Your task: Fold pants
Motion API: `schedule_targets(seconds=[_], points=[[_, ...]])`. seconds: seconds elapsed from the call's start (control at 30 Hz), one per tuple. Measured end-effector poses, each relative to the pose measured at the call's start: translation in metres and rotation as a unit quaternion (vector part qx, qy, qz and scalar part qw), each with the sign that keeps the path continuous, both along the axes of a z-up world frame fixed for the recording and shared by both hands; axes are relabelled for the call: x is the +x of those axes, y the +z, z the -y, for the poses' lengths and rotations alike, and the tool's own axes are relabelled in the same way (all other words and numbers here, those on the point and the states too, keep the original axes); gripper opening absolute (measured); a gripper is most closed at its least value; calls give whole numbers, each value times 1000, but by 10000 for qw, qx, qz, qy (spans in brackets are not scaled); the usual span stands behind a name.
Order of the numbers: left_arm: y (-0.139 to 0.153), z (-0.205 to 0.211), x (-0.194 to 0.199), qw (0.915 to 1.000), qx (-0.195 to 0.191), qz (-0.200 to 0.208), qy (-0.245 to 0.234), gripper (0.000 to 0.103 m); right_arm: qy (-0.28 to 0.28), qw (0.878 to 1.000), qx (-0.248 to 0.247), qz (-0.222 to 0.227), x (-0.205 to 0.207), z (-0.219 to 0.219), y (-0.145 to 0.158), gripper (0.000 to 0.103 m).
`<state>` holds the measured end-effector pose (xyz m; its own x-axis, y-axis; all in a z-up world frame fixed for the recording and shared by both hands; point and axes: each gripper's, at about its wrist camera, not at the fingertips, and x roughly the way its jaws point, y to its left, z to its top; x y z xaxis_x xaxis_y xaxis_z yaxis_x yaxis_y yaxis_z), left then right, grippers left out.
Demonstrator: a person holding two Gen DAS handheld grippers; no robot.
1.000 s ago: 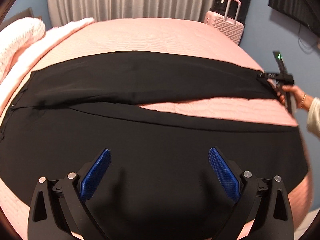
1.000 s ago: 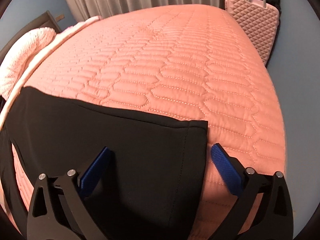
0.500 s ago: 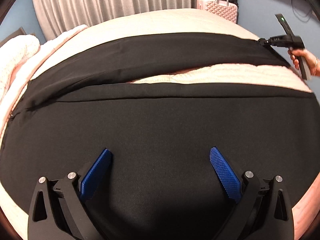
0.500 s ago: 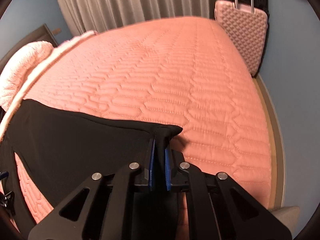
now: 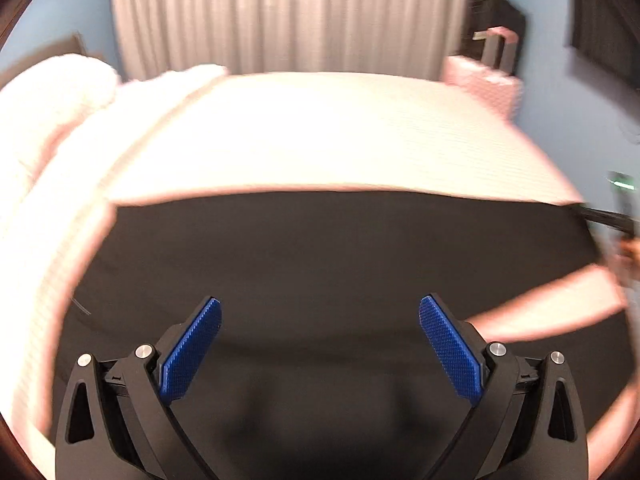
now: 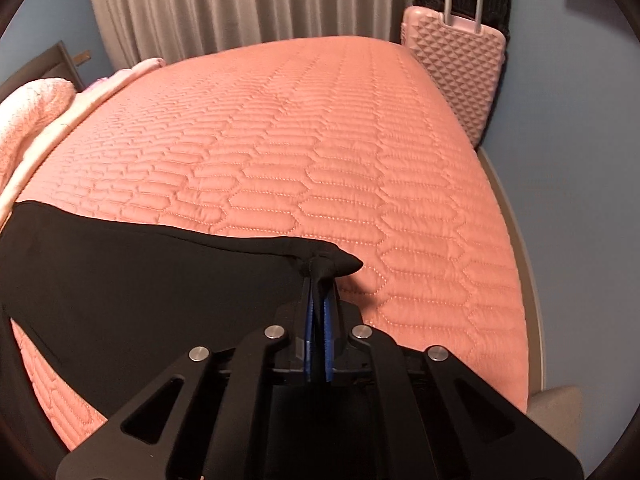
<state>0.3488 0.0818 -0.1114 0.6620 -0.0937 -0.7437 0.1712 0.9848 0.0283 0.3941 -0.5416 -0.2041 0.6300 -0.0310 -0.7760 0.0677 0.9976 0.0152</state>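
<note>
Black pants [image 5: 320, 256] lie spread across a pink quilted bed [image 5: 320, 132]. In the blurred left wrist view my left gripper [image 5: 320, 344] hovers open over the black fabric, nothing between its blue pads. At that view's right edge the right gripper [image 5: 612, 218] and a hand show dimly at the leg end. In the right wrist view my right gripper [image 6: 318, 300] is shut on the hem corner of the pants [image 6: 140, 280], which is bunched and lifted off the bed [image 6: 320, 140].
A pink hard-shell suitcase [image 6: 456, 76] stands at the bed's far right corner beside a black one. Grey curtains [image 6: 240, 4] hang behind. A fluffy white-pink blanket [image 5: 48, 120] is piled on the left. The bed's right edge drops to the floor.
My right gripper closed on the hem corner and lifted it slightly. My left gripper swept fast across the pants; its view now shows more bare bed beyond the far leg.
</note>
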Motion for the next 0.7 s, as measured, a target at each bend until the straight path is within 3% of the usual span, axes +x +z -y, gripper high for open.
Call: schedule_targets(seconds=[0.1, 0.17, 0.2, 0.33, 0.43, 0.57, 0.7], points=[[-3, -79, 68, 9968, 317, -72, 728, 98, -144, 9999, -15, -91, 5, -3, -3, 3], [-17, -137, 119, 9918, 477, -358, 1130, 98, -235, 9996, -19, -154, 7, -3, -6, 3], [-29, -170, 145, 9880, 328, -628, 1369, 98, -306, 9994, -33, -181, 8, -3, -8, 3], [-55, -237, 192, 9739, -344, -866, 2068, 96, -622, 9979, 120, -160, 10, 0, -12, 3], [-71, -242, 219, 9776, -683, -851, 1797, 96, -749, 9970, 71, -179, 10, 0, -15, 3], [-101, -217, 245, 9809, -62, -1159, 1558, 97, -832, 9964, 32, -171, 13, 1, -15, 3], [-109, -215, 252, 9807, -320, -987, 1654, 97, -881, 9960, 48, -139, 13, 1, -17, 4]])
